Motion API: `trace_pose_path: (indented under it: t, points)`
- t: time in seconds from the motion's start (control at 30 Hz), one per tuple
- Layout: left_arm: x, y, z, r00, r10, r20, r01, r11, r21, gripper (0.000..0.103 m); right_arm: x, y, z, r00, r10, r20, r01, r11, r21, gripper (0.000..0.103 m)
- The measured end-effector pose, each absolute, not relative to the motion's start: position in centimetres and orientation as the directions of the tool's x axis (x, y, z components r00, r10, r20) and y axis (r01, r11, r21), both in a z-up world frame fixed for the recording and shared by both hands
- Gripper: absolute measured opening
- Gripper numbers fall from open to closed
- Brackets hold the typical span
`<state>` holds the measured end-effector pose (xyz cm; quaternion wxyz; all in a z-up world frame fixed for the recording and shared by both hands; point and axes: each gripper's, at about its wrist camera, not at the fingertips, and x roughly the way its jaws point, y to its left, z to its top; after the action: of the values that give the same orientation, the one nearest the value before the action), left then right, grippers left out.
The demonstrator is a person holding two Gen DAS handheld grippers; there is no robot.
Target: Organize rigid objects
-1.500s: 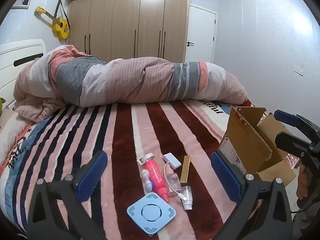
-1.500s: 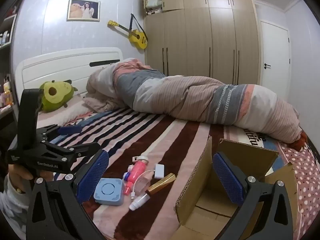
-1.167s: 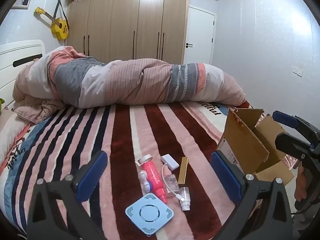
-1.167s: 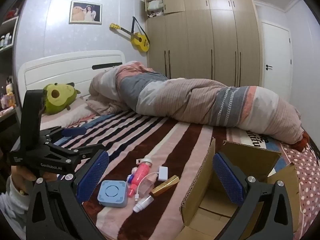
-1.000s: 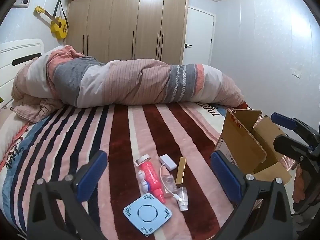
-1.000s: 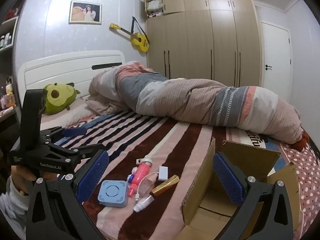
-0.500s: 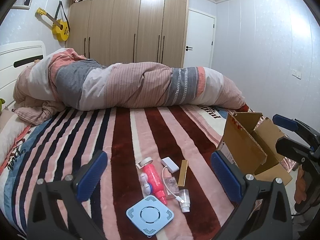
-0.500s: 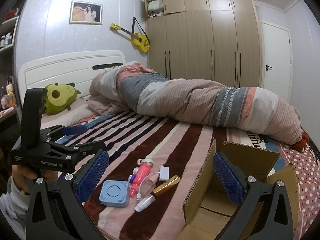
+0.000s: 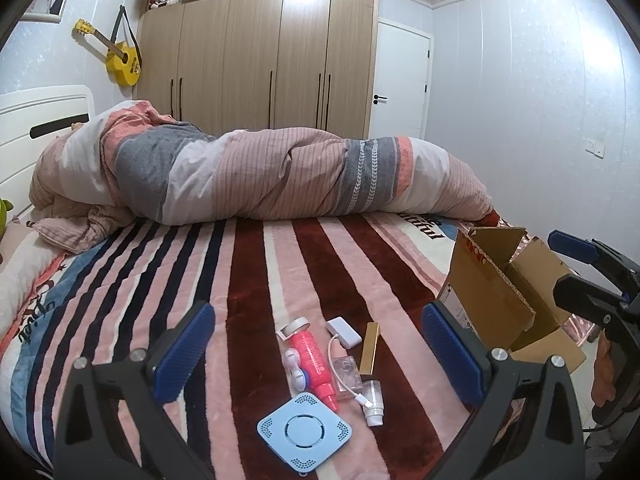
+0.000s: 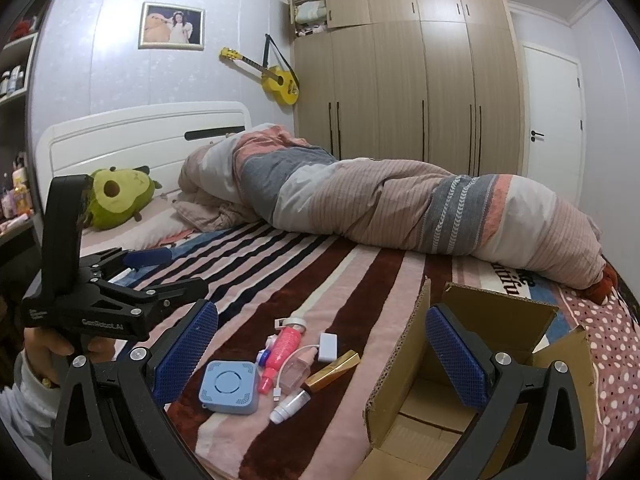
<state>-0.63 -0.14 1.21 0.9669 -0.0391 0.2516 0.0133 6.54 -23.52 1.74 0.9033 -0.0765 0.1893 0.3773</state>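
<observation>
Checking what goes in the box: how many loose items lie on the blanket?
7, clustered: blue square device, pink bottle, contact lens case, white adapter, gold tube, clear bottle, small white spray bottle. Others may hide underneath.

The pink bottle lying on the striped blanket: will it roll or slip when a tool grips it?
The pink plastic bottle looks round and lies on its side, so it may roll. The soft striped blanket probably damps that. Its smooth body could slip.

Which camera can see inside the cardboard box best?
The right wrist view. It looks down into the open box, so the bare cardboard floor shows between the flaps. The left wrist view sees the box from the side: mostly its outer wall and raised flaps, hardly any of the inside.
</observation>
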Motion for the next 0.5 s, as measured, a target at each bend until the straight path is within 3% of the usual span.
trace_pose_path:
  t: [0.5]
  points:
    - [-0.74,-0.08,1.34,0.875,0.007,-0.484,-0.046,0.996,-0.070,0.103,6.38,-23.72,1.85,0.646,0.654,-0.394,-0.711,0.703,0.001,0.103]
